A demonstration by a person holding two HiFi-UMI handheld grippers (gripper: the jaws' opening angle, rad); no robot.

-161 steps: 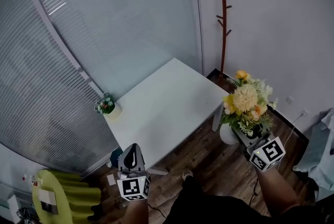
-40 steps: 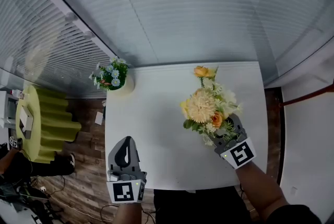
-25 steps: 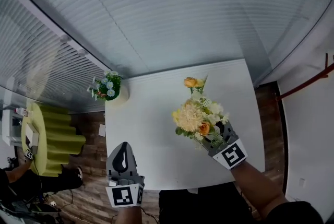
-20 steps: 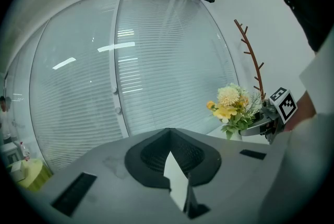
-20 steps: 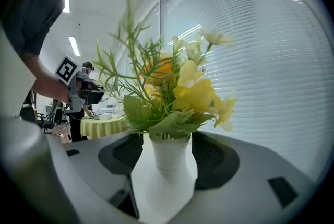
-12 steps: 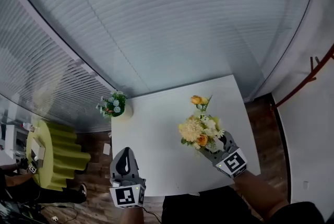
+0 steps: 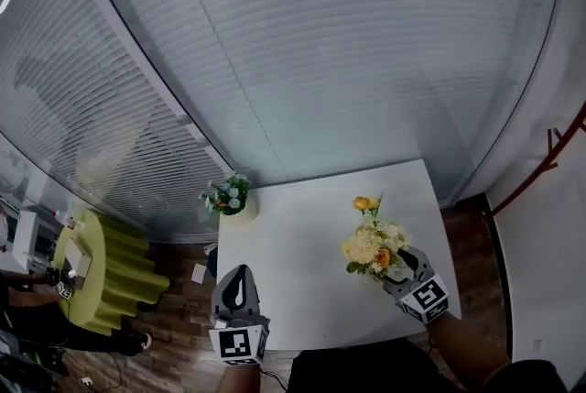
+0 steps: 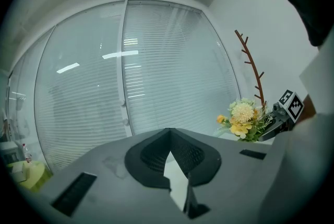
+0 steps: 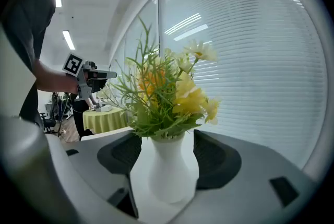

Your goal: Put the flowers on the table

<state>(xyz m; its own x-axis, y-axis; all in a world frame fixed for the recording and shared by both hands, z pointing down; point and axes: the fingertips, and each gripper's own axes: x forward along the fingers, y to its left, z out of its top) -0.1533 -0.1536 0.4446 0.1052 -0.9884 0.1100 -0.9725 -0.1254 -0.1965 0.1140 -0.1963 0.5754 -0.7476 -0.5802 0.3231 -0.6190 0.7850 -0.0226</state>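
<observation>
The flowers [image 7: 370, 243], a yellow, cream and orange bunch with green sprigs, stand in a white vase [image 9: 167, 171] on the right front part of the white table [image 7: 298, 263]. My right gripper [image 7: 396, 265] is open around the vase, and a gap shows on each side between the vase and the dark pads [image 9: 216, 157]. In the right gripper view the blooms [image 9: 172, 90] rise above the jaws. My left gripper [image 7: 237, 274] hovers at the table's front left edge, shut and holding nothing. The left gripper view shows its closed tips [image 8: 168, 134] and the bouquet [image 8: 242, 118] far right.
A small pot of blue and white flowers [image 7: 230, 196] sits on the table's far left corner. Window blinds [image 7: 320, 61] curve behind the table. A green-draped table [image 7: 103, 277] stands left on the wood floor, and a brown coat stand [image 7: 542, 169] stands right.
The right gripper's jaws have spread away from the vase, which now rests on the table. The head view has pulled back and tilted up. The left gripper keeps its place.
</observation>
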